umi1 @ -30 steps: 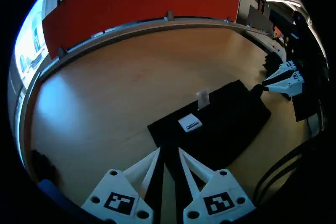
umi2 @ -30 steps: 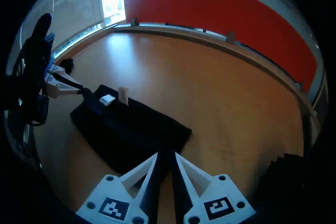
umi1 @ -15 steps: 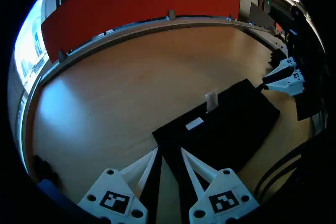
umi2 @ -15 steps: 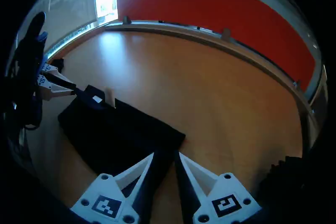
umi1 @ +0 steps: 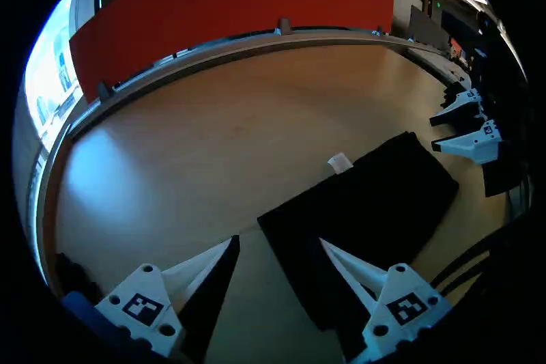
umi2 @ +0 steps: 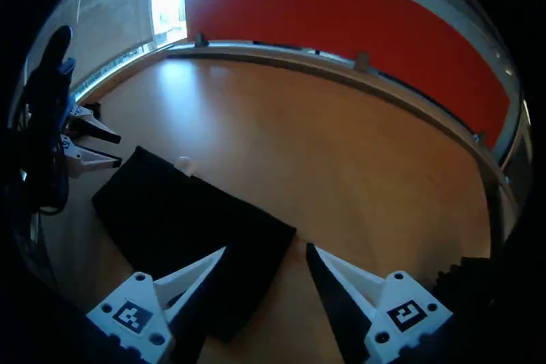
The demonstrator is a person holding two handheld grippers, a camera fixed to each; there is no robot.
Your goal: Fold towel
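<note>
We're over the wide light-brown wooden bench [umi1: 205, 132]. The black rectangular cloth towel [umi1: 368, 207] lies flat on it, long axis running from one gripper to the other. The left gripper [umi1: 278, 240] sits at one short end, jaws spread wide and empty, the towel's near corner just ahead between them. The right gripper [umi2: 266, 246] mirrors it at the opposite end, jaws likewise released. A small white tag [umi1: 339, 161] pokes out from the far long edge.
</note>
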